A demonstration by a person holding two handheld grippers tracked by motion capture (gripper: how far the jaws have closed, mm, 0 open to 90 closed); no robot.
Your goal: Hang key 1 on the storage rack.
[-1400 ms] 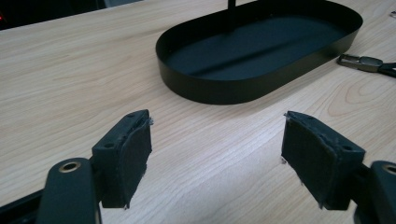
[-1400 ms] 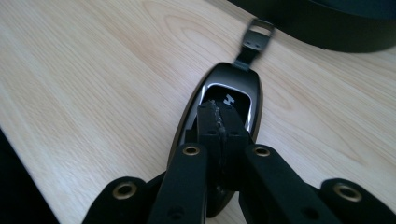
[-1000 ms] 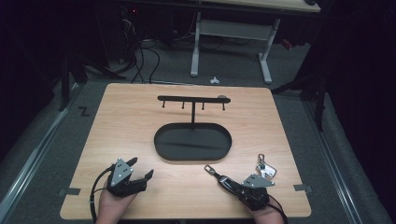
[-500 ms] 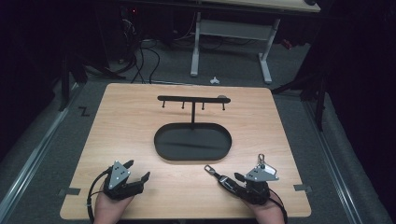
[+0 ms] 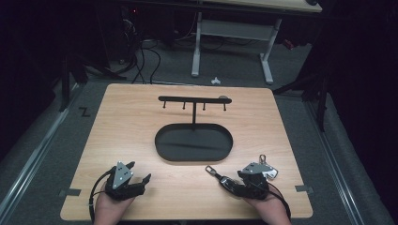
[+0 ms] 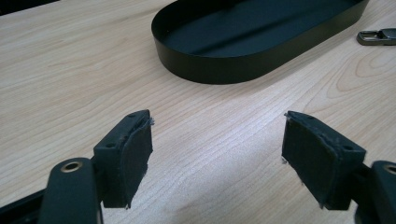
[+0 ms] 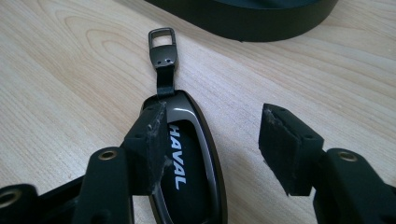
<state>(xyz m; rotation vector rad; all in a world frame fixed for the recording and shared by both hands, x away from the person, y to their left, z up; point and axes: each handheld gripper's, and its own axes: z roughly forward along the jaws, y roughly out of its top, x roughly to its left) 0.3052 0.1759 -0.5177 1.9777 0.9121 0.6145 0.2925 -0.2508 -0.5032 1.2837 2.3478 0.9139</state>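
Right gripper view shows our right gripper (image 7: pixel 212 149) with jaws that have just been opening; the car key (image 7: pixel 187 158) lies flat on the table (image 7: pixel 70 70), near the tray, released and not pressed. Our left gripper (image 6: pixel 217 158) waits open and empty, also near the tray. Farther, the black oval tray (image 5: pixel 194 142) holds nothing, and behind it stands the hook rack (image 5: pixel 194 100).
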